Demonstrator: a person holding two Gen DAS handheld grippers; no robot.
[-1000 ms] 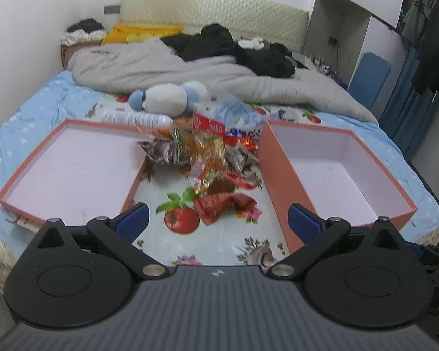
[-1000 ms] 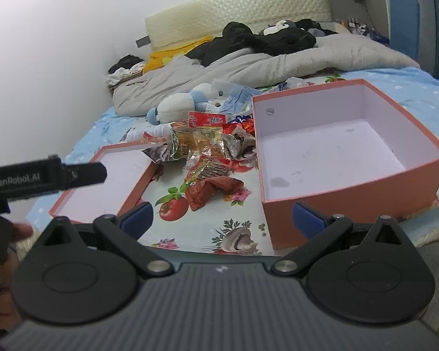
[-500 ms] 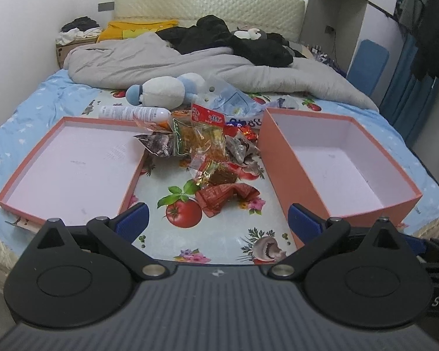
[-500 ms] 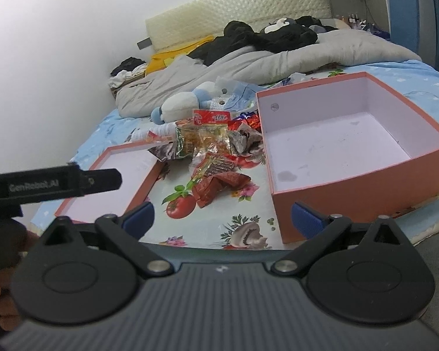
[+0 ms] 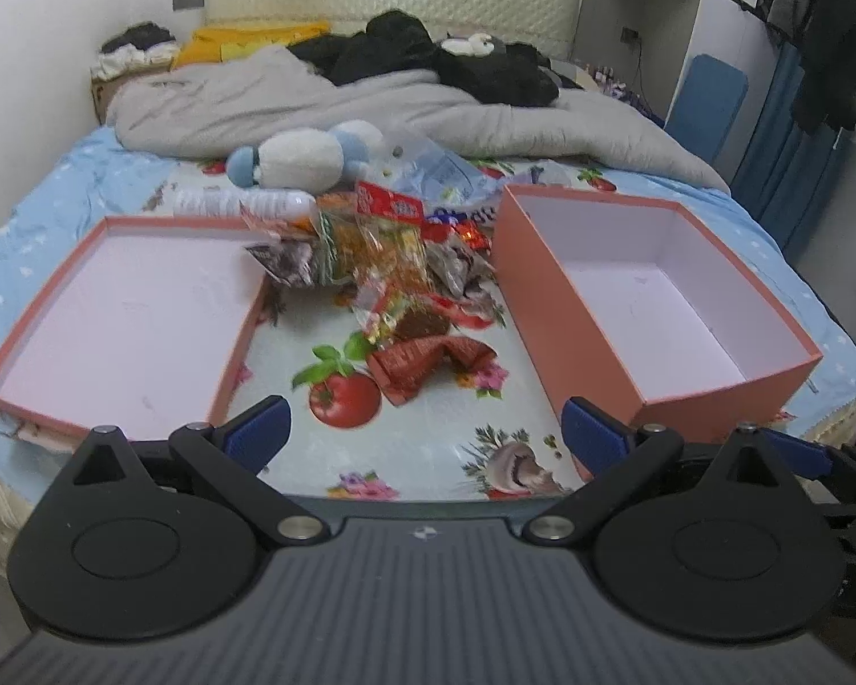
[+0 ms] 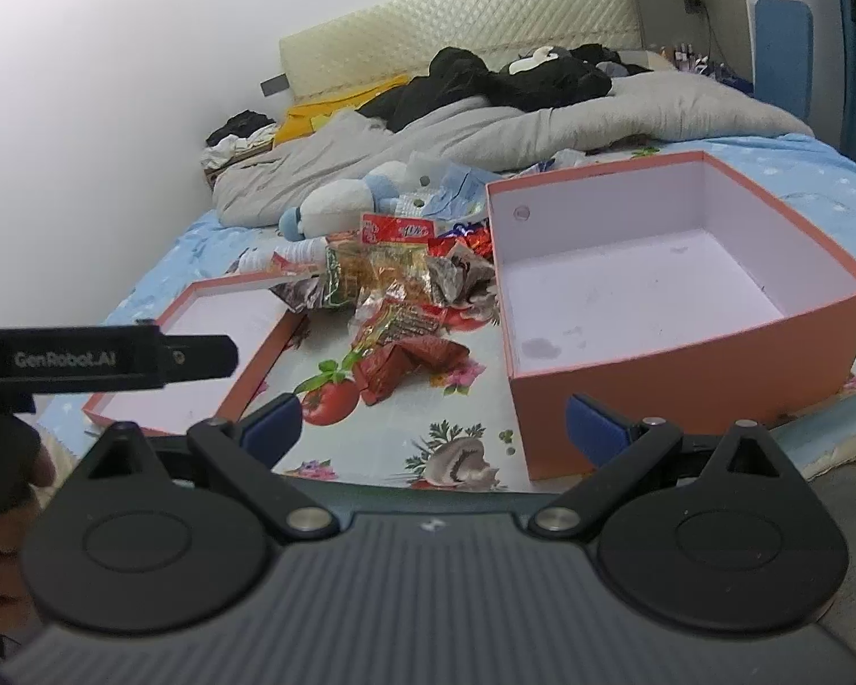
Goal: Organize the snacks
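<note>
A pile of snack packets (image 5: 388, 262) (image 6: 394, 279) lies on the flowered cloth between two salmon boxes with pale insides. A crumpled red packet (image 5: 428, 362) (image 6: 411, 365) lies nearest me. The shallow lid (image 5: 5, 365) (image 6: 268, 365) sits on the left and the deep box (image 5: 565, 308) (image 6: 685, 365) on the right; both hold nothing. My left gripper (image 5: 425, 434) hovers open at the bed's near edge, short of the pile. My right gripper (image 6: 433, 425) is open too, in front of the deep box's near left corner. Neither holds anything.
A white and blue plush toy (image 5: 308, 160), a clear plastic bottle (image 5: 239, 202) and clear wrappers lie behind the pile. A grey duvet (image 5: 371, 108) and dark clothes cover the far bed. In the right wrist view the left gripper's body (image 6: 103, 357) and a hand show at left.
Both cameras have drawn back and risen a little, so the bed's near edge and more of both boxes show. The snacks and boxes have not moved. Both grippers stay open.
</note>
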